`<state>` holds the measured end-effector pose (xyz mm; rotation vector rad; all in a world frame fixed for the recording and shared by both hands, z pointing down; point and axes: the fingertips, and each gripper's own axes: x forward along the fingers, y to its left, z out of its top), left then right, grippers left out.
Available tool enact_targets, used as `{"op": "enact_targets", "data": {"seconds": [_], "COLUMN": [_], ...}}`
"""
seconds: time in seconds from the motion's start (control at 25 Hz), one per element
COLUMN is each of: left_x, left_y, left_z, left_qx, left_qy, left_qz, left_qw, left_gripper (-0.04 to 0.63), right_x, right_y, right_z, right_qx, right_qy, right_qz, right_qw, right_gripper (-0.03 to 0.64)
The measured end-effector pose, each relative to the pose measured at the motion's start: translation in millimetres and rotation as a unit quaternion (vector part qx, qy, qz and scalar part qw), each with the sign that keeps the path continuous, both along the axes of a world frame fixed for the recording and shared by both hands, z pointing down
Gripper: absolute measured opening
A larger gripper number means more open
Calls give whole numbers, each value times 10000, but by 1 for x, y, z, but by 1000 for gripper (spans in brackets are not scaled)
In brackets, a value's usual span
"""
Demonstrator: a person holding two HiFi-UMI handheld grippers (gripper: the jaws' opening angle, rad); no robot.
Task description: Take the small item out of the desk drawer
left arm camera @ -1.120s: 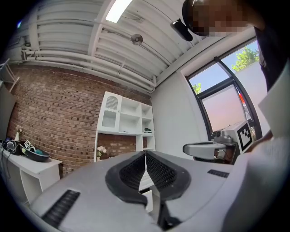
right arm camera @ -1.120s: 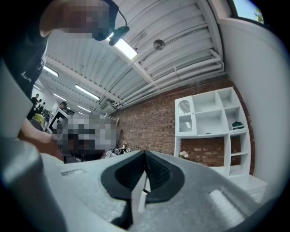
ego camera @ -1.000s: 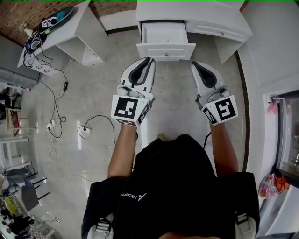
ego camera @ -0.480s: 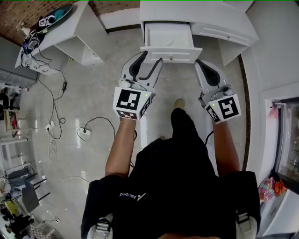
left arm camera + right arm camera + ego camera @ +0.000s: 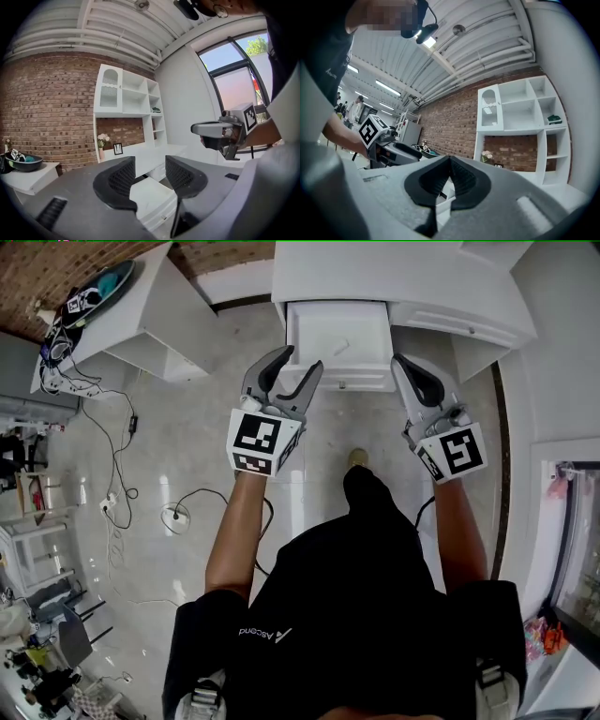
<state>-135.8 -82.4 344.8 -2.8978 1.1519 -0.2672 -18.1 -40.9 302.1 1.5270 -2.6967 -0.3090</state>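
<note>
The white desk (image 5: pixel 412 277) stands at the top of the head view with its left drawer (image 5: pixel 293 334) pulled out. A small pale item (image 5: pixel 337 347) lies on the drawer floor. My left gripper (image 5: pixel 302 359) hovers just before the drawer's front left corner, its jaws opening with nothing between them. In the left gripper view the spread left gripper (image 5: pixel 151 173) frames the drawer (image 5: pixel 150 199) below. My right gripper (image 5: pixel 405 364) is shut and empty at the drawer's right front corner. In the right gripper view the right gripper (image 5: pixel 450 161) shows its pads meeting.
A white side table (image 5: pixel 141 310) with a dark bowl (image 5: pixel 103 282) stands to the left, and cables (image 5: pixel 173 517) trail on the tiled floor. A white shelf unit (image 5: pixel 126 103) rises on the brick wall behind the desk. The person's shoe (image 5: pixel 357 457) is below the drawer.
The left gripper's jaws have gone from shut to wide open. The person has stepped closer, so both grippers now sit at the drawer's front.
</note>
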Motion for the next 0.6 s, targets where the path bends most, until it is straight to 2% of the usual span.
{"op": "enact_targets", "data": {"seconds": [0.12,0.24,0.36,0.6], "left_x": [25,52,79,122], "left_y": [-50,-102,-148,-205], "left_z": [24,45,74,149], "left_qx": [-283,-313,-562,-1287], "left_qy": [-402,-634,-925,-1745], "left_qz": [31,100,205,466], "left_qw": [9988,9974,9939,9751], "left_gripper": [195,195,195,195], "right_x": [27,53,76,119], "right_y": [-48,-98,-146,-208], "right_z": [10,24,39,68], "right_qx": [-143,-280,-373,-581], "right_qy": [8,18,44,48], "right_qz": [-30,-63,-97,-190], "right_qw": [9999,9996,9992,9981], "right_gripper": [0,2,0,1]}}
